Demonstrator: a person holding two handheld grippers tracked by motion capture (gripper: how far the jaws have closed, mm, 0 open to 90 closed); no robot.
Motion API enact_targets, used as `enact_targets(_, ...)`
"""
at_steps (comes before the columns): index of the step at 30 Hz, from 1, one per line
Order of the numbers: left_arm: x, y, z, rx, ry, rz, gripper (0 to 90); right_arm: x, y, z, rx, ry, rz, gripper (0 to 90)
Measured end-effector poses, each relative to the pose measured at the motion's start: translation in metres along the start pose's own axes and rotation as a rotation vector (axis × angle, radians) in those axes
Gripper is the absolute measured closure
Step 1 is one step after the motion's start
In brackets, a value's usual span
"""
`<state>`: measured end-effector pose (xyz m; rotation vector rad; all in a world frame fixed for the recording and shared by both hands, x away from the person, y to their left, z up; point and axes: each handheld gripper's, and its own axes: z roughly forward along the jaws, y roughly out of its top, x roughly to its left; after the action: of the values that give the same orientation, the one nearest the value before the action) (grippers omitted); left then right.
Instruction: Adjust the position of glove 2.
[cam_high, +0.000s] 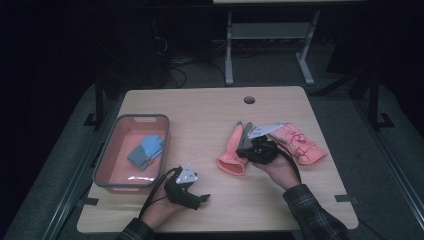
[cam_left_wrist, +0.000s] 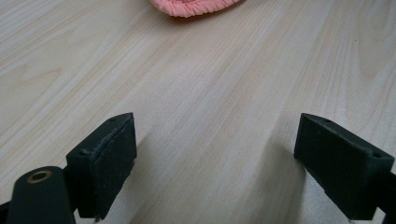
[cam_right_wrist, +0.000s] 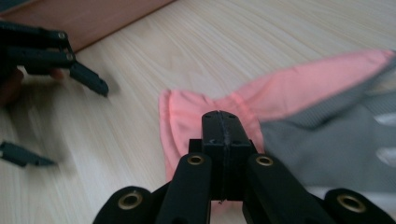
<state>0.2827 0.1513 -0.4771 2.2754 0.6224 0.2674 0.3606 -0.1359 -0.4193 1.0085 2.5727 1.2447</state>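
I've got the right gripper (cam_right_wrist: 221, 122) with its jaws pressed together over the pink glove (cam_high: 231, 152), which lies mid-tabletop (cam_high: 200, 110) beside a second pink glove (cam_high: 304, 145); whether fabric is pinched, I can't tell. My left gripper (cam_left_wrist: 215, 154) sits low near the red bin (cam_high: 107, 165), jaws apart, nothing between them.

Left gripper (cam_left_wrist: 215, 154): its two black jaws rise from the bottom edge and stand wide apart, with nothing between them.
Pads (cam_left_wrist: 116, 158): flat, dark and matte, each facing inward across the gap.
Bench (cam_left_wrist: 210, 79): pale wood grain runs under and ahead of the gripper, bare between the jaws.
Pink glove (cam_left_wrist: 194, 6): only a ribbed edge is in sight, lying on the bench well ahead of the gripper, cut off by the top edge.
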Motion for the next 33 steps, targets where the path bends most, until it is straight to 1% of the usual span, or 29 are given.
enact_targets(1,0.0,0.0,0.0,0.0,0.0,0.0,12.4,0.0,0.003,0.004,-0.003,0.009,-0.002,90.0)
enact_targets(4,0.0,0.0,0.0,-0.006,-0.003,-0.007,12.4,0.002,0.012,0.014,0.004,0.008,-0.013,90.0)
enact_targets(5,0.0,0.0,0.0,-0.001,-0.001,-0.002,12.4,0.003,0.014,0.017,0.005,0.013,-0.005,90.0)
enact_targets(7,0.0,0.0,0.0,-0.001,-0.002,-0.004,12.4,0.004,0.016,0.021,0.014,0.012,-0.014,90.0)
enact_targets(8,0.0,0.0,0.0,0.001,-0.004,-0.004,12.4,0.004,0.017,0.024,0.016,0.013,-0.023,90.0)
enact_targets(9,0.0,0.0,0.0,0.0,-0.002,-0.005,12.4,0.004,0.016,0.027,0.03,0.015,-0.018,90.0)
enact_targets(10,0.0,0.0,0.0,-0.001,-0.002,-0.005,12.4,0.004,0.016,0.029,0.037,0.016,-0.025,90.0)
enact_targets(13,0.0,0.0,0.0,0.0,-0.002,-0.005,12.4,0.006,0.012,0.032,0.058,0.029,-0.012,90.0)
enact_targets(14,0.0,0.0,0.0,0.0,-0.002,-0.006,12.5,0.006,0.01,0.032,0.06,0.029,-0.016,90.0)
enact_targets(19,0.0,0.0,0.0,0.001,0.0,-0.002,12.5,0.008,0.001,0.023,0.072,0.034,-0.022,90.0)
enact_targets(20,0.0,0.0,0.0,-0.003,-0.001,-0.006,12.5,0.007,-0.002,0.021,0.072,0.032,-0.024,90.0)
enact_targets(24,-0.001,0.0,0.0,-0.003,-0.002,-0.01,12.5,0.007,-0.012,0.011,0.07,0.041,-0.001,90.0)
enact_targets(27,-0.001,0.0,0.0,-0.001,-0.004,-0.01,12.5,0.008,-0.019,0.005,0.072,0.043,0.002,90.0)
enact_targets(33,0.0,0.0,0.0,0.0,-0.002,-0.004,12.5,0.008,-0.035,-0.014,0.077,0.034,0.007,90.0)
